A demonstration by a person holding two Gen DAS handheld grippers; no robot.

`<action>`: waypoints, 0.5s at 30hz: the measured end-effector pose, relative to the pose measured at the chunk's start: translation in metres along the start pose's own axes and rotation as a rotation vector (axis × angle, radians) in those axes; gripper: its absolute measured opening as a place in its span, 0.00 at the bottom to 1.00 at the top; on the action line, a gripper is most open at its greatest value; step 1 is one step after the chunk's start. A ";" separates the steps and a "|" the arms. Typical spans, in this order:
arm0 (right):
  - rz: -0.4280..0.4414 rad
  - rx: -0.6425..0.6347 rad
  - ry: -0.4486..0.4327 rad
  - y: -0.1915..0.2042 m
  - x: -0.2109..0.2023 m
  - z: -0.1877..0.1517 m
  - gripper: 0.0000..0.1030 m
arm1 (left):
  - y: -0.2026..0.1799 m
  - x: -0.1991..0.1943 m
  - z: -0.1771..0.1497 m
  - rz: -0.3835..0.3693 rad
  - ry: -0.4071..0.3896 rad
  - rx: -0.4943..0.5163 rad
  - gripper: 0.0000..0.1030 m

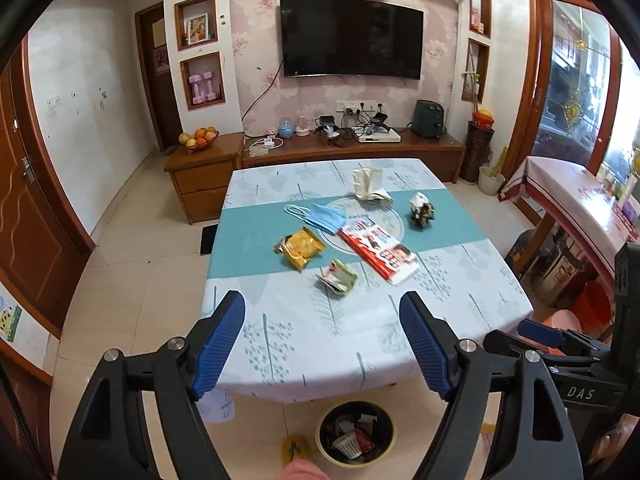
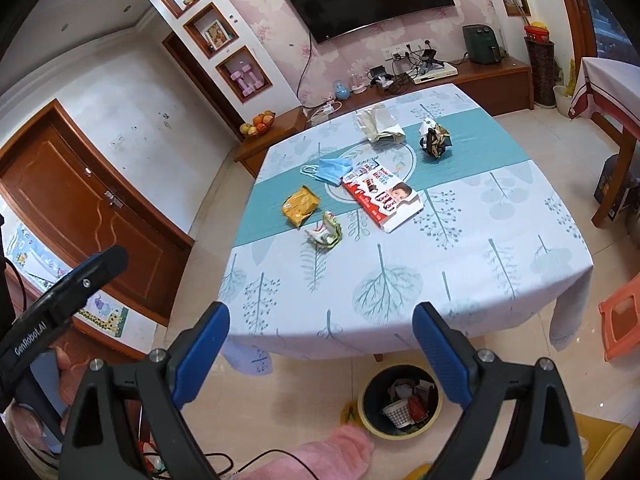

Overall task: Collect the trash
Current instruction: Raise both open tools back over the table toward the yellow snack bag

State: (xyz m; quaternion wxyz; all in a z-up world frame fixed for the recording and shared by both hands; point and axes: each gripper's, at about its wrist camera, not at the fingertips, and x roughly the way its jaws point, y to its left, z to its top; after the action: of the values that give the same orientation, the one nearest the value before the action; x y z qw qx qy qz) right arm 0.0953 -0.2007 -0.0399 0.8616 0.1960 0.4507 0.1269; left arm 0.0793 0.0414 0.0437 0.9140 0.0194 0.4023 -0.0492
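Above the near tabletop point(image 1: 304, 344) edge, both tools hang spread and empty; reach the left tool point(image 1: 322, 344) toward twelve o'clock for the crumpled green wrapper point(image 1: 337, 277), pinching it before crossing to the bin point(image 1: 355, 433).

Living room, pale tiled floor point(image 1: 132, 280). Wall-mounted TV point(image 1: 351, 38) on pink floral wallpaper point(image 1: 256, 60), low wooden cabinet point(image 1: 352, 152) beneath. Brown wooden door point(image 2: 92, 208) left, white wall niches point(image 1: 198, 40), daylight through glass door point(image 1: 576, 72) right.

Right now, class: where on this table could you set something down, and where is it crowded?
Free: the near strip of the tablecloth in front of the green wrapper, and the right side beyond the red box. Crowded: the teal band, with the mask, yellow packet and crumpled wrappers.
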 end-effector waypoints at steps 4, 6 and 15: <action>-0.048 0.014 0.010 0.000 0.032 0.024 0.91 | 0.022 0.046 0.019 -0.028 0.034 -0.012 0.76; -0.082 0.016 0.013 0.000 0.049 0.038 0.91 | 0.032 0.076 0.029 -0.060 0.069 -0.007 0.76; -0.237 -0.006 0.048 -0.015 0.166 0.102 0.91 | 0.066 0.237 0.069 -0.161 0.249 0.074 0.76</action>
State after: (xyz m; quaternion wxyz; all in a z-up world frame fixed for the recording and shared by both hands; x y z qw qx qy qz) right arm 0.2732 -0.1708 -0.1149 0.8600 0.1356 0.4910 0.0302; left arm 0.2961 0.0842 -0.0851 0.8488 0.0266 0.5106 -0.1345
